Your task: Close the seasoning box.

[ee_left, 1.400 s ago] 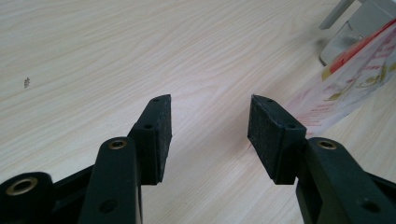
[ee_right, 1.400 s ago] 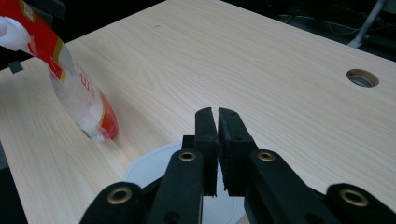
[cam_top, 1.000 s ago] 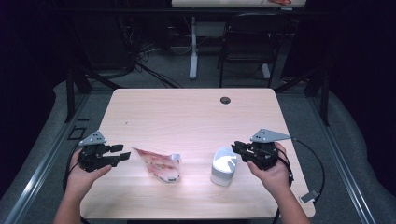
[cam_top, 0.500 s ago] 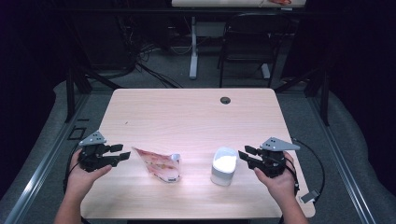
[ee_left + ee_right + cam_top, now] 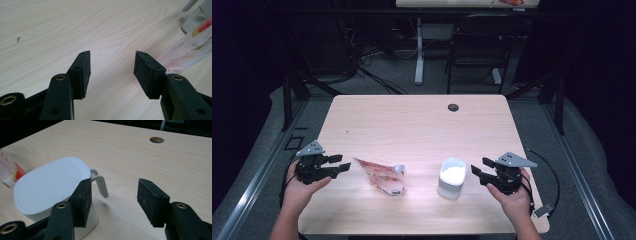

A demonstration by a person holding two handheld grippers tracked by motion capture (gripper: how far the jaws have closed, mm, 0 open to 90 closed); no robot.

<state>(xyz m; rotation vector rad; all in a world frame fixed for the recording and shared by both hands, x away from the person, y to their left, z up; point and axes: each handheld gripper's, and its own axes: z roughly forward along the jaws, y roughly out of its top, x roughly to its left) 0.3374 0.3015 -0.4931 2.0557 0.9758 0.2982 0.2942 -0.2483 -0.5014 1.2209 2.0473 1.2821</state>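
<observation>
The white lidded container (image 5: 452, 178) stands low and right of centre in the high view, and in the right gripper view it sits at lower left with its thin handle (image 5: 99, 185) jutting toward the middle; it looks like stiff, smooth, light plastic, best pinched at that handle. The right gripper (image 5: 481, 174) waits just beside it, jaws spread and empty. Left of it lies a crinkly pouch (image 5: 380, 175), probably soft film, with the left gripper (image 5: 338, 164) near it, likewise spread and empty.

My left claw's view cuts the packet (image 5: 190, 53) off at its right edge. My right claw (image 5: 113, 200) hides the white container's (image 5: 50, 187) near base; the packet's print is unreadable.
</observation>
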